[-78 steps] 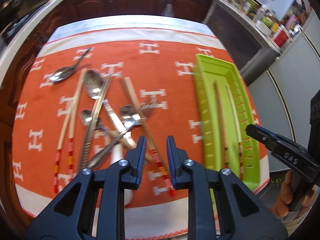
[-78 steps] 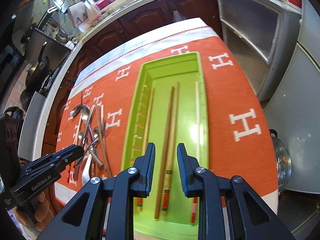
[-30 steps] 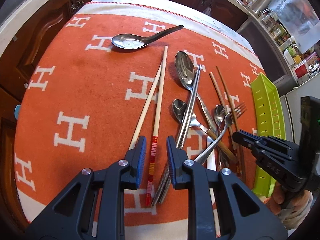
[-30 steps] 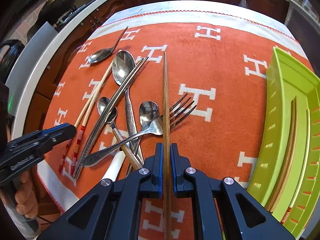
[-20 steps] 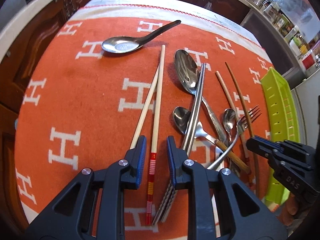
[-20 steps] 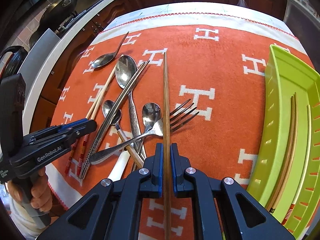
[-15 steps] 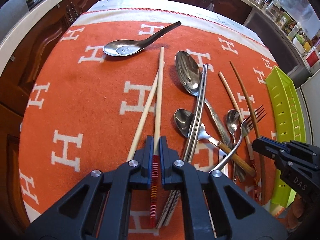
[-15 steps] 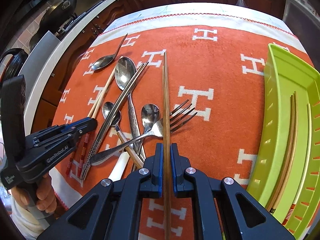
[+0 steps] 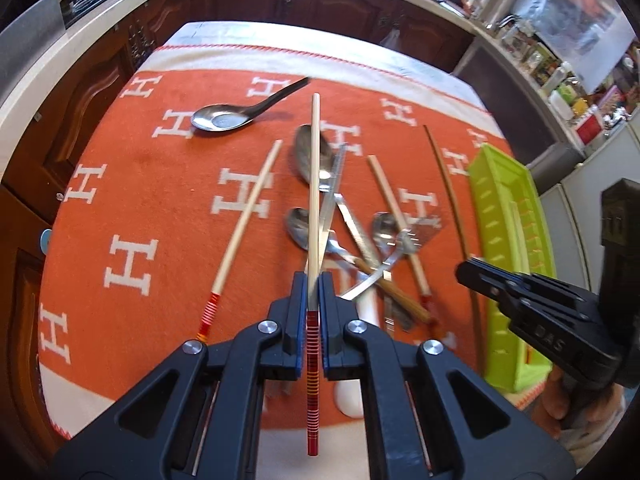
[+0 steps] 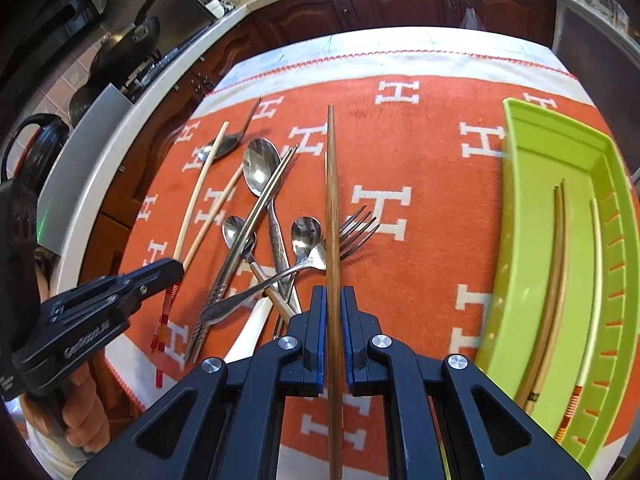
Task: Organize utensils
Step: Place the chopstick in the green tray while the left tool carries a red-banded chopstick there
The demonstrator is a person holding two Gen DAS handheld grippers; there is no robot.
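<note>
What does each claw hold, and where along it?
Left claw: pale chopstick, just above its red-striped end. Right claw: brown chopstick, toward its near end.

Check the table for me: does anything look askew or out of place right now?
Yes. The silver spoons, fork and metal chopsticks lie crossed in a heap on the orange cloth, and one pale red-banded chopstick lies apart, slanted. The green slotted tray holds only chopsticks.

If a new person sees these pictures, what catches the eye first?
Each gripper is shut on one chopstick: the left gripper holds a pale, red-banded chopstick, the right gripper a brown chopstick. Beyond them, a tangle of cutlery lies on the orange cloth, left of the green tray.
</note>
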